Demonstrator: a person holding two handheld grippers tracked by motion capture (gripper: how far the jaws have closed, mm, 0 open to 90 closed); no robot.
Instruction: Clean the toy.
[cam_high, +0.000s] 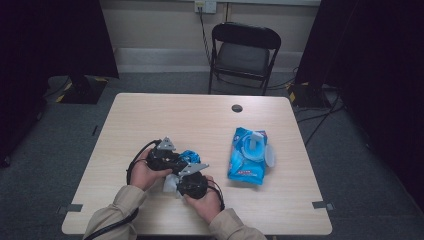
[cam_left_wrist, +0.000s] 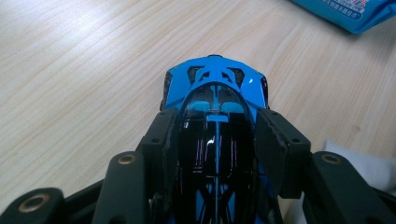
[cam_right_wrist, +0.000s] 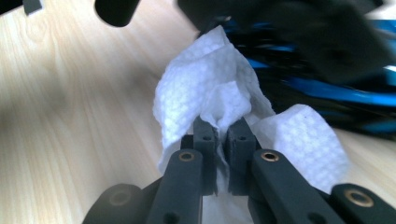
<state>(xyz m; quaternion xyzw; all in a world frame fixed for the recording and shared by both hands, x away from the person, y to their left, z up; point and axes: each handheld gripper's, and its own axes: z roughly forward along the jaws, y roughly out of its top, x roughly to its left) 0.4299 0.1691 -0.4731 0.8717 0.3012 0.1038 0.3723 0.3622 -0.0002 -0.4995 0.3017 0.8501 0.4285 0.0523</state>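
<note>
A blue and black toy car sits between the jaws of my left gripper, whose pads press on its two sides; its nose points away from the camera over the wooden table. My right gripper is shut on a white wet wipe, which lies against the side of the toy car. From above, the left gripper and right gripper meet at the toy car near the table's front, with the wipe showing beneath them.
A blue pack of wet wipes lies to the right with its lid open. The pack's corner is in the left gripper view. A black chair stands beyond the far table edge. A cable hole is near the back.
</note>
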